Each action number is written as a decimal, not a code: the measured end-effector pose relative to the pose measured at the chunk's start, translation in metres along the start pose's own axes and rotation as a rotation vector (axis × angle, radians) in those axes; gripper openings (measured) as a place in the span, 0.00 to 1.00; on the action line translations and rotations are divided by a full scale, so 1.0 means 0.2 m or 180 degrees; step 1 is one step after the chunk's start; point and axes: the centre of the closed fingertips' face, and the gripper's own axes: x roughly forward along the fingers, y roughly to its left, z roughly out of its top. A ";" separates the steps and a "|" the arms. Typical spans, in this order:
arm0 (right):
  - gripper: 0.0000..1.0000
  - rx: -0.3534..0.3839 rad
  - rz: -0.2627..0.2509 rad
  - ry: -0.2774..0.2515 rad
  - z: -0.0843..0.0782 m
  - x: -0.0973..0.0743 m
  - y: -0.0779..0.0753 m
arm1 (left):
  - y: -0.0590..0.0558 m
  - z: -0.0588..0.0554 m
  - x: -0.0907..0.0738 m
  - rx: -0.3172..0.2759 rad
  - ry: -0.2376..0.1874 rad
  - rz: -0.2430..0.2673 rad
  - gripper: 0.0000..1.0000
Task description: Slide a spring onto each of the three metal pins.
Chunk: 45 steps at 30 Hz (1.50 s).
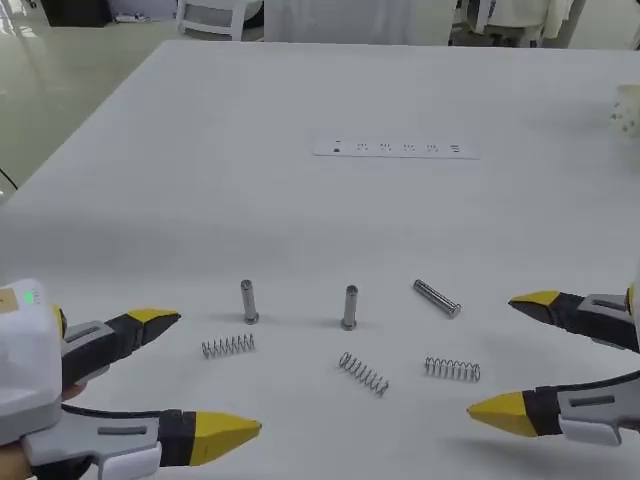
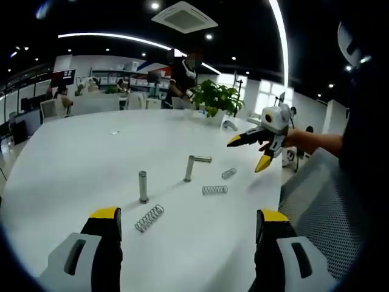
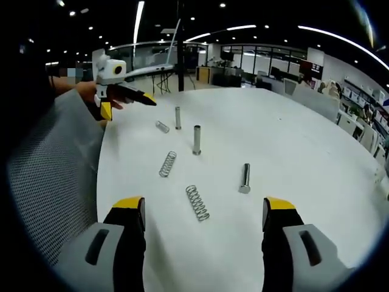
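Note:
Three metal pins are on the white table (image 1: 400, 220). The left pin (image 1: 248, 301) and the middle pin (image 1: 350, 306) stand upright, and the right pin (image 1: 437, 297) lies on its side. In front of each lies a loose spring: left (image 1: 228, 346), middle (image 1: 363, 372), right (image 1: 452, 369). My left gripper (image 1: 205, 373) is open at the lower left, short of the left spring (image 2: 149, 218) and empty. My right gripper (image 1: 505, 355) is open at the right, beside the right spring (image 3: 197, 202) and the lying pin (image 3: 245, 178), holding nothing.
A white power strip (image 1: 395, 149) lies farther back on the table. A pale object (image 1: 627, 108) sits at the right edge. Beyond the table stand a potted plant (image 2: 216, 97) and a person (image 2: 182, 73). Chairs (image 1: 212, 17) line the far side.

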 end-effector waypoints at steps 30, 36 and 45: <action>0.78 -0.0121 -0.0030 0.0037 0.06 0.05 -0.09 | 0.00 -0.01 0.01 -0.0010 0.0013 0.0004 0.87; 0.78 -0.0153 -0.0018 0.0047 0.07 0.06 -0.11 | 0.00 -0.01 0.00 -0.0014 0.0011 0.0010 0.87; 0.77 -0.0181 -0.0011 0.0073 0.09 0.09 -0.13 | 0.00 -0.02 0.00 -0.0022 0.0021 0.0009 0.87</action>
